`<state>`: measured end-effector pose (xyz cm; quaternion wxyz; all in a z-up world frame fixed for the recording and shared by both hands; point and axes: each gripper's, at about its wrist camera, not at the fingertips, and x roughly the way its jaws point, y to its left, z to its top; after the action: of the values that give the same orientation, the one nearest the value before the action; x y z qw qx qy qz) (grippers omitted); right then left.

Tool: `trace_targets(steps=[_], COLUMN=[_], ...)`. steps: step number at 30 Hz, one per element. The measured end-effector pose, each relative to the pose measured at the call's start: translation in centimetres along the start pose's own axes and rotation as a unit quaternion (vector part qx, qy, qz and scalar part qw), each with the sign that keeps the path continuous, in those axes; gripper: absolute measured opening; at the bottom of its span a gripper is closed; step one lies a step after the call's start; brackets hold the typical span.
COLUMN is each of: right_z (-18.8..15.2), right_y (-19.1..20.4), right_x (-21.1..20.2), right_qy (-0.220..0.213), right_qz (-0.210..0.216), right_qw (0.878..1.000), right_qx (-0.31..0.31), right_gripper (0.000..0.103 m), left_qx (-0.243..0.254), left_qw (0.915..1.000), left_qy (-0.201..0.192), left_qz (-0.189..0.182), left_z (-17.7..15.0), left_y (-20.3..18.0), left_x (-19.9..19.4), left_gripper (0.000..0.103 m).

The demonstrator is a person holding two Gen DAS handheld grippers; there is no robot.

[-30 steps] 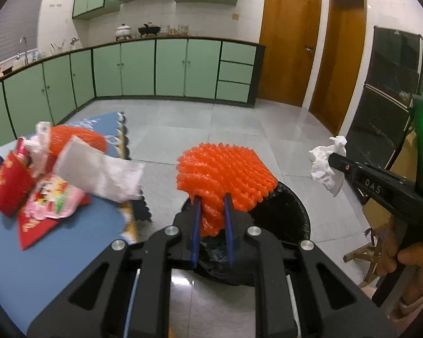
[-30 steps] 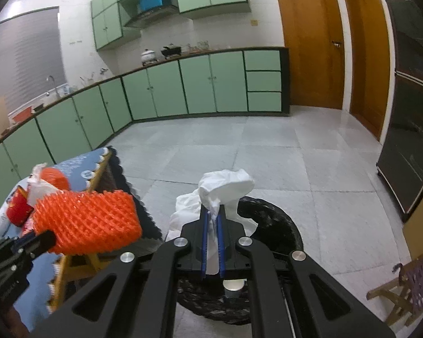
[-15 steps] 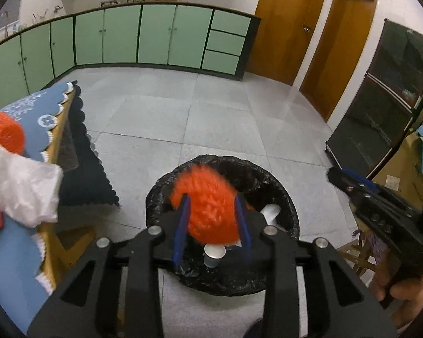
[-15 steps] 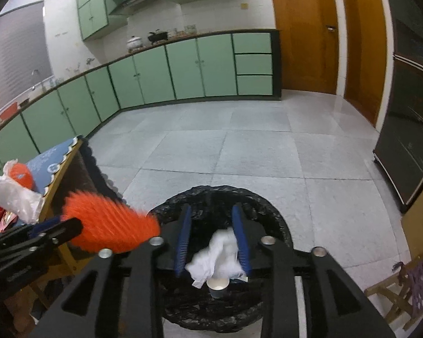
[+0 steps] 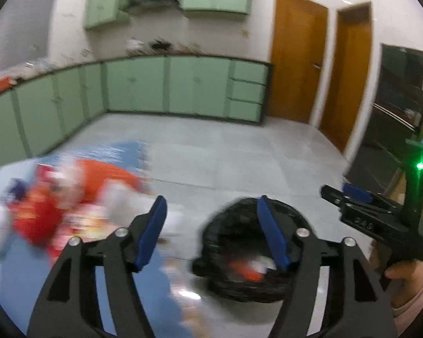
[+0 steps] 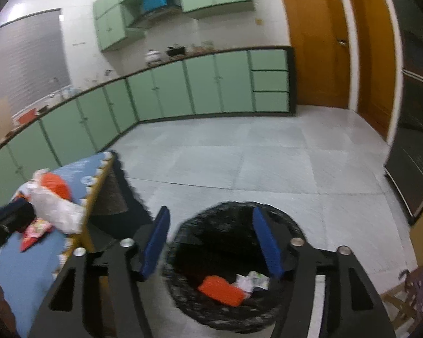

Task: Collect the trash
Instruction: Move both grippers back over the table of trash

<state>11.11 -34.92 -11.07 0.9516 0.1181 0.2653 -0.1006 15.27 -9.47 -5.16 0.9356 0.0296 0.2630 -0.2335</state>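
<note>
Since a second back: orange foam net (image 6: 221, 290) gone from left gripper (image 5: 211, 226), white tissue (image 6: 252, 280) gone from right gripper (image 6: 210, 232); both now down in the black-lined bin (image 6: 211, 312). Jaws on both just been opening, now spread wide, nothing between the blue pads (image 6: 155, 242).

Right wrist view: bin at lower centre, right under and between the fingers. Net lying flat on bin floor, lower centre; tissue crumpled just right of it, touching or nearly, can't tell which. Right finger cuts off part of the tissue.

Left wrist view: bin (image 5: 225, 236) at lower centre-right, behind right pad. Only an orange smear and a pale patch visible inside, heavy motion blur. Right gripper seen side-on at right edge, held by a hand (image 5: 403, 274) in a pink sleeve.

Remaining trash pile (image 6: 52, 202) on blue-clothed table (image 6: 19, 276), left of frame, well apart from both grippers: orange lump, white plastic, red and pink wrappers. Mostly a blur in left wrist view; individual items not separable there. Table cut off by left frame edge.
</note>
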Motion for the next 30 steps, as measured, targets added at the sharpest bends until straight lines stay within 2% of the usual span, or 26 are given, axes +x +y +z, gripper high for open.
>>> trace_targets(steps=[5, 9, 12, 18, 25, 27, 30], right_z=[0.7, 0.7, 0.5, 0.0, -0.4, -0.5, -0.7], right_y=[6.8, 13.0, 16.9, 21.8, 23.6, 23.8, 24.1], right_x=[0.2, 1.2, 2.4, 5.5, 7.6, 8.0, 9.1], right_qy=[0.002, 0.016, 0.027, 0.065, 0.083, 0.089, 0.105], right_qz=[0.068, 0.123, 0.145, 0.160, 0.148, 0.143, 0.139], right_qw=[0.997, 0.990, 0.985, 0.978, 0.977, 0.977, 0.975], right_qx=[-0.030, -0.061, -0.086, -0.113, -0.129, -0.134, -0.134], right_gripper=[0.081, 0.082, 0.082, 0.082, 0.081, 0.080, 0.071], left_qx=[-0.012, -0.029, -0.053, -0.070, -0.079, -0.084, -0.085], left_qw=[0.9943, 0.9869, 0.9811, 0.9740, 0.9717, 0.9714, 0.9716], left_qy=[-0.023, -0.019, -0.013, -0.008, 0.000, 0.002, 0.007], left_qz=[0.103, 0.158, 0.186, 0.215, 0.223, 0.222, 0.220], left_z=[-0.7, -1.2, -1.5, -1.4, -2.2, -2.3, -2.7], left_y=[6.2, 10.5, 13.5, 16.6, 19.0, 19.4, 19.8], left_x=[-4.1, -5.5, -6.3, -7.0, -6.7, -6.5, -6.1], left_gripper=[0.071, 0.073, 0.074, 0.077, 0.077, 0.078, 0.078])
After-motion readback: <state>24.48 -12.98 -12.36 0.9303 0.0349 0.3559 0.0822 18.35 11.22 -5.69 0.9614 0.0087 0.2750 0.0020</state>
